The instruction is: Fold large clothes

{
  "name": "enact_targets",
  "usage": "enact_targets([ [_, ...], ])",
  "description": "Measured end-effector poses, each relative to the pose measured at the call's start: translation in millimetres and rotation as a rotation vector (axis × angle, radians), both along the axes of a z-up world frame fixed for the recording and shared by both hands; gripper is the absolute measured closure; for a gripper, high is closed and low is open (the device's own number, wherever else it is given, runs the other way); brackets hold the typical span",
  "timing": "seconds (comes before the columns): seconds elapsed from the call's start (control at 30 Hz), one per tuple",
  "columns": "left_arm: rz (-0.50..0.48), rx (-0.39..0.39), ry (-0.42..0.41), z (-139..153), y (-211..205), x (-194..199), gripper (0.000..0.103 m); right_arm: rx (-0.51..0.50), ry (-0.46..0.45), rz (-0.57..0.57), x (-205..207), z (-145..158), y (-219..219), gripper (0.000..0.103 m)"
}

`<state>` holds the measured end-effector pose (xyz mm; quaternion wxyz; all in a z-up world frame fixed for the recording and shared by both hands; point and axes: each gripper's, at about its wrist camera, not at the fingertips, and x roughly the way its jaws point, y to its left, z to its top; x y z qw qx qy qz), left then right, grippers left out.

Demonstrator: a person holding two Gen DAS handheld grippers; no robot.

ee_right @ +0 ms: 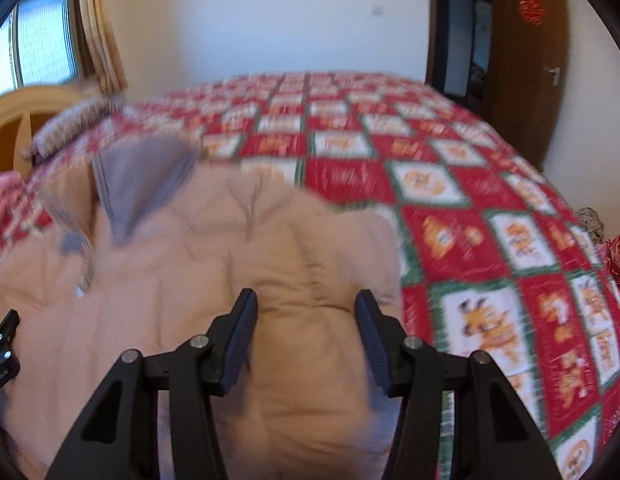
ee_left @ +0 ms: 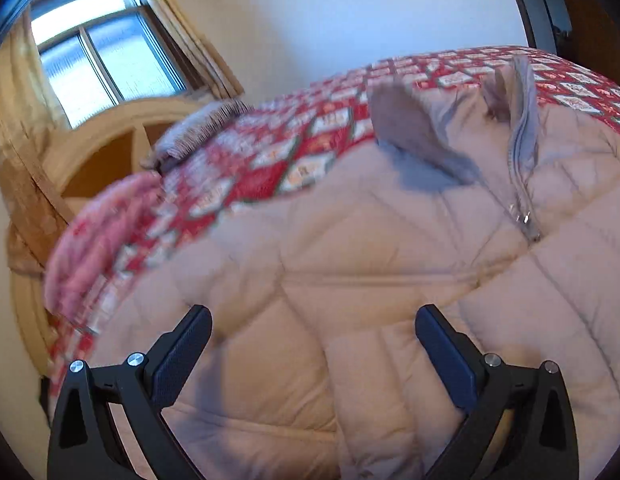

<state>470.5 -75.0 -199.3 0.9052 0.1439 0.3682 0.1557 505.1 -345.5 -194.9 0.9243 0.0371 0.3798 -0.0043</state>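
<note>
Bedroom: quilt on bed carries a beige padded jacket, zip part open. Left gripper and right gripper spread, holding nothing. Likely soft, bulky, springy; grip sleeve or hem.

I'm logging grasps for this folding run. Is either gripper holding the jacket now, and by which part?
Neither. The left gripper and right gripper are both open over the beige puffer jacket.

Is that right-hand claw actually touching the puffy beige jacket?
Cannot tell. In the right wrist view, the right gripper straddles a ridge of the jacket with its fingers apart, but blur hides any contact.
</note>
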Motion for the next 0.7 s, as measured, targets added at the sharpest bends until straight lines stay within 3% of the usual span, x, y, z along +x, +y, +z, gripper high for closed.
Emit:
enact_targets([
  [0.07,0.003,-0.024,0.0,-2,3,1,0.001,-0.015,0.016,0.011,0,-11,3,0.048],
  [0.33,0.004,0.011,0.019,-13,-1,8,0.001,-0.022,0.043,0.006,4,-15,5,0.048],
  [0.4,0.002,0.002,0.023,-14,0,9,0.001,-0.057,0.052,-0.033,-5,-2,9,0.048],
  [0.57,0.007,0.015,0.021,-14,-1,10,0.001,0.072,-0.032,0.002,-53,36,27,0.048],
  [0.7,0.004,0.001,0.023,-14,0,9,0.001,-0.004,0.054,0.087,-53,4,63,0.046],
])
